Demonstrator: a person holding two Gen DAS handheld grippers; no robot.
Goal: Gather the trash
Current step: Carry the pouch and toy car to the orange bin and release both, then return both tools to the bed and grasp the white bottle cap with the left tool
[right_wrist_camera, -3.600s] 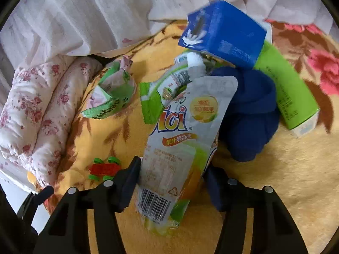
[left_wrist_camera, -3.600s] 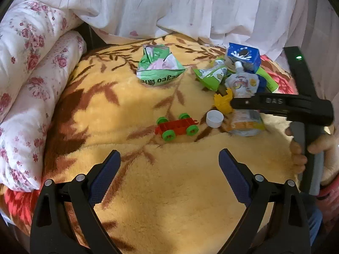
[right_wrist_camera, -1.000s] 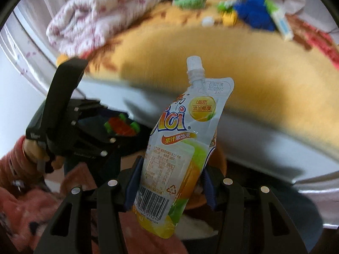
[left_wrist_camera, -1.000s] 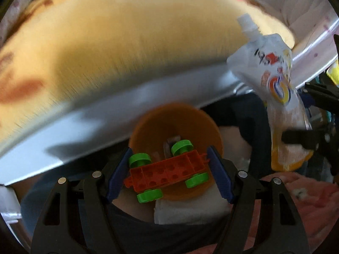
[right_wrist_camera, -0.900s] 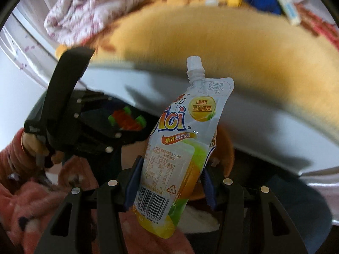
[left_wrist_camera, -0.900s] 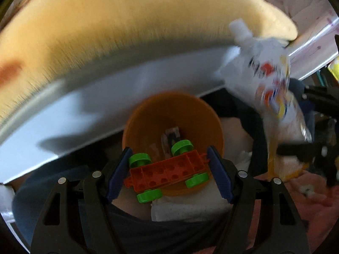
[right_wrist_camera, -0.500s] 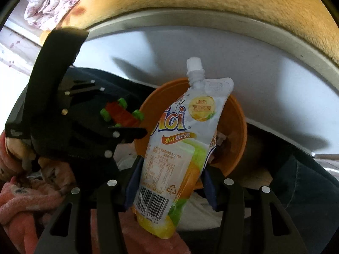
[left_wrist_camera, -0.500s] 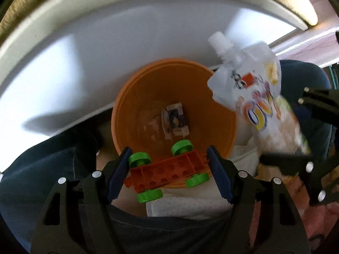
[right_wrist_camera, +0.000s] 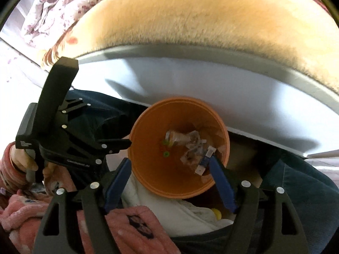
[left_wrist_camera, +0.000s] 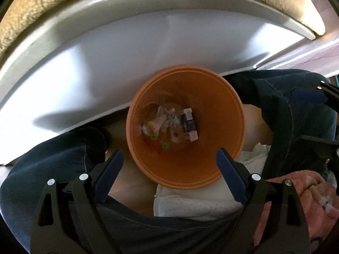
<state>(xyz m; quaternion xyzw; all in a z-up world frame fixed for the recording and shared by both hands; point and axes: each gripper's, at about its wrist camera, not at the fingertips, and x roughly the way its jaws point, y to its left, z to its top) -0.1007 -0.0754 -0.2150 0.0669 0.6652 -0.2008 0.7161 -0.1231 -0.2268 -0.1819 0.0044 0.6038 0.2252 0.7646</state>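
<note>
Blue-padded jaws on both the left gripper (left_wrist_camera: 169, 169) and the right gripper (right_wrist_camera: 170, 176) now gape wide and empty, where half a second ago they clamped a toy car and a juice pouch. Just ahead, between the fingers, sits the orange bin (left_wrist_camera: 228, 105). At its bottom lie the toy car (left_wrist_camera: 157, 145) and juice pouch (right_wrist_camera: 180, 136); so this drop looks done, with more trash likely waiting beyond on the yellow blanket (right_wrist_camera: 190, 17).

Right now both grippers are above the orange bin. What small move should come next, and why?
Probably lift both grippers back toward the yellow blanket for more trash. The left gripper and right gripper are open and empty, and the juice pouch and toy car lie at the bottom of the orange bin.
</note>
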